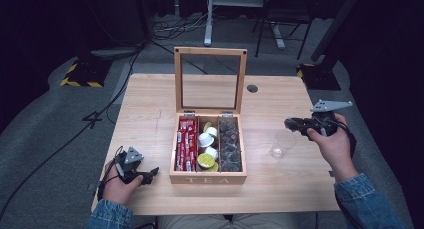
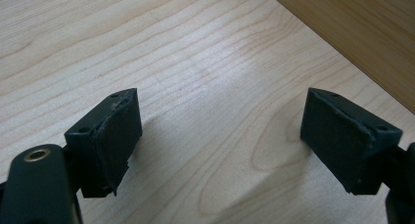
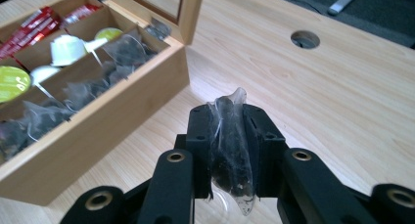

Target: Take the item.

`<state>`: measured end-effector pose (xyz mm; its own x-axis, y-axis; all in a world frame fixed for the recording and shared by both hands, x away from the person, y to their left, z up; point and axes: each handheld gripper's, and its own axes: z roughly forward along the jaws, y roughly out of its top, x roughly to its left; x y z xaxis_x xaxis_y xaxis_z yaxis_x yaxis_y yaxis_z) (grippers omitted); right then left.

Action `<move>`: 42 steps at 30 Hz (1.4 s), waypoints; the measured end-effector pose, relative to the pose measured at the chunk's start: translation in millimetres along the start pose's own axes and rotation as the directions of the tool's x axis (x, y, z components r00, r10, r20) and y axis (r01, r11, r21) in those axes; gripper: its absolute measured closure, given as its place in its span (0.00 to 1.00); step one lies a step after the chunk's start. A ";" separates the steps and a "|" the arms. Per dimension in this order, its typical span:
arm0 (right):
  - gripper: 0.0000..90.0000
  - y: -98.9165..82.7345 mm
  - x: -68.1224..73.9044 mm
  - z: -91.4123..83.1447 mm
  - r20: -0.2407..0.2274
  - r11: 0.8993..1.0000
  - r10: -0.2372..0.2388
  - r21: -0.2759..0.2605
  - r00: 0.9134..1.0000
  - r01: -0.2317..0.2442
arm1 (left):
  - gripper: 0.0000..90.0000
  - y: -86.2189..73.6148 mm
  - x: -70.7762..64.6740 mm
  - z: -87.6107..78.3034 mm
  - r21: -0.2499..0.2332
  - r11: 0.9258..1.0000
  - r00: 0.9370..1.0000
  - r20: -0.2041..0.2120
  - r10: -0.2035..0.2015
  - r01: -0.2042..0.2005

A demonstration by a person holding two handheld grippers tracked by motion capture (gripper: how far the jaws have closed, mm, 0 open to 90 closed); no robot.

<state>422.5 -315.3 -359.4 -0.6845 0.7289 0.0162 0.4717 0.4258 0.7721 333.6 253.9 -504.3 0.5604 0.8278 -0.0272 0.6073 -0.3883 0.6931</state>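
Note:
A wooden tea box (image 1: pixel 208 178) with its glass lid up stands mid-table, holding red sachets (image 1: pixel 186 144), white and yellow-green capsules (image 1: pixel 207 148) and clear dark tea bags (image 1: pixel 230 144). My right gripper (image 1: pixel 291 123) hovers right of the box, above a clear plastic cup (image 1: pixel 282 143). In the right gripper view its jaws (image 3: pixel 230 136) are shut on a clear tea bag (image 3: pixel 229 150) of dark leaves, with the box (image 3: pixel 112 116) off to the left. My left gripper (image 1: pixel 152 173) rests low at the front left; its jaws (image 2: pixel 220 136) stand open over bare wood.
The table (image 1: pixel 150 114) has a round cable hole (image 1: pixel 252 88) at the back right. Bare wood lies left of the box and along the front edge. Beyond the table are floor cables and stand legs.

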 end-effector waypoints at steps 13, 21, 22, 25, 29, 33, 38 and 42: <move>0.83 -16.5 1.4 15.4 -0.029 0.993 0.013 0.119 1.000 -0.009 | 0.18 2.4 1.7 1.9 0.003 1.000 1.000 -0.001 0.001 -0.001; 0.82 -19.4 6.9 25.8 -0.037 0.982 -0.012 0.186 0.999 0.019 | 0.18 2.4 1.6 1.9 0.004 1.000 1.000 0.001 -0.001 0.001; 0.82 -20.3 7.3 26.9 -0.038 0.981 -0.009 0.193 0.999 0.016 | 0.18 2.5 1.6 1.8 0.005 1.000 1.000 -0.001 -0.001 0.001; 0.70 -23.0 6.9 29.3 -0.038 0.978 -0.001 0.210 0.999 0.009 | 0.18 2.6 1.7 1.9 0.005 1.000 1.000 -0.001 0.000 0.000; 0.54 -24.5 5.9 24.4 -0.022 0.988 0.033 0.154 0.999 -0.029 | 0.18 2.8 1.8 2.3 0.003 1.000 1.000 -0.003 -0.002 0.002; 0.49 -24.9 2.4 20.8 -0.004 0.991 0.053 0.127 0.999 -0.052 | 0.18 3.6 2.4 3.0 0.002 1.000 1.000 -0.005 -0.002 0.002; 0.46 -22.9 2.1 17.5 -0.006 0.993 0.059 0.101 0.998 -0.058 | 0.18 4.2 2.8 3.9 0.000 1.000 1.000 -0.005 -0.005 0.005; 0.45 -20.6 2.3 16.1 -0.004 0.996 0.050 0.078 0.999 -0.050 | 0.18 4.5 3.0 4.0 0.003 1.000 1.000 -0.005 -0.005 0.005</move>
<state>420.2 -313.7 -385.5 -0.6622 0.7471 0.0576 0.5469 0.4293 0.7187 340.3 253.0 -504.1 0.5546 0.8317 -0.0267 0.6114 -0.3855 0.6911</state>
